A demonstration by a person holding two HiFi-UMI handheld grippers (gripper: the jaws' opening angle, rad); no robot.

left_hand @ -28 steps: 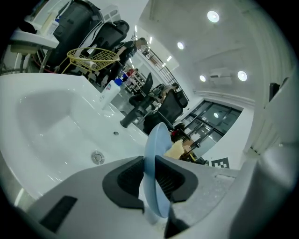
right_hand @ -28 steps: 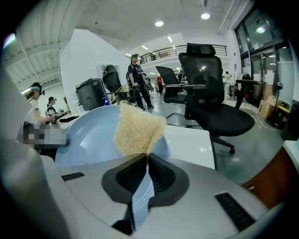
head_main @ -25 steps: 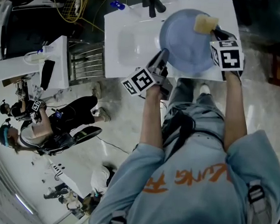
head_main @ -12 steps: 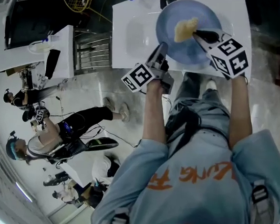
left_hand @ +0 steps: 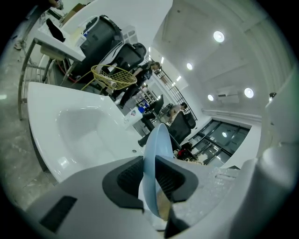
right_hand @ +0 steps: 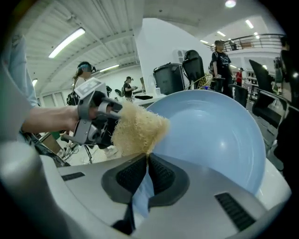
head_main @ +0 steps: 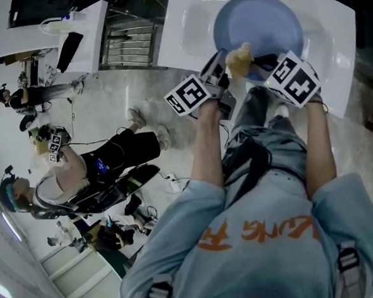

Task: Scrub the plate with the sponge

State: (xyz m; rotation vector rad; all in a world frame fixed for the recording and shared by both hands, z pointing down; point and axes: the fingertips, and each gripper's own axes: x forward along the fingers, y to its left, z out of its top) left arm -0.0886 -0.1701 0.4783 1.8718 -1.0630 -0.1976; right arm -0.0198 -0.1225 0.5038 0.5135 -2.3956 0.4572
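The head view looks steeply down from above the person's shoulders onto both forearms, the white sink [head_main: 188, 31] and the floor beside it. Each claw view sits just behind its own jaws. The one on the left claw [left_hand: 152, 175] looks edge-on along the blue plate [left_hand: 156, 142] and across the sink, while the one on the right claw [right_hand: 146, 173] faces the plate's hollow with the left claw beyond. All three views share the plate.
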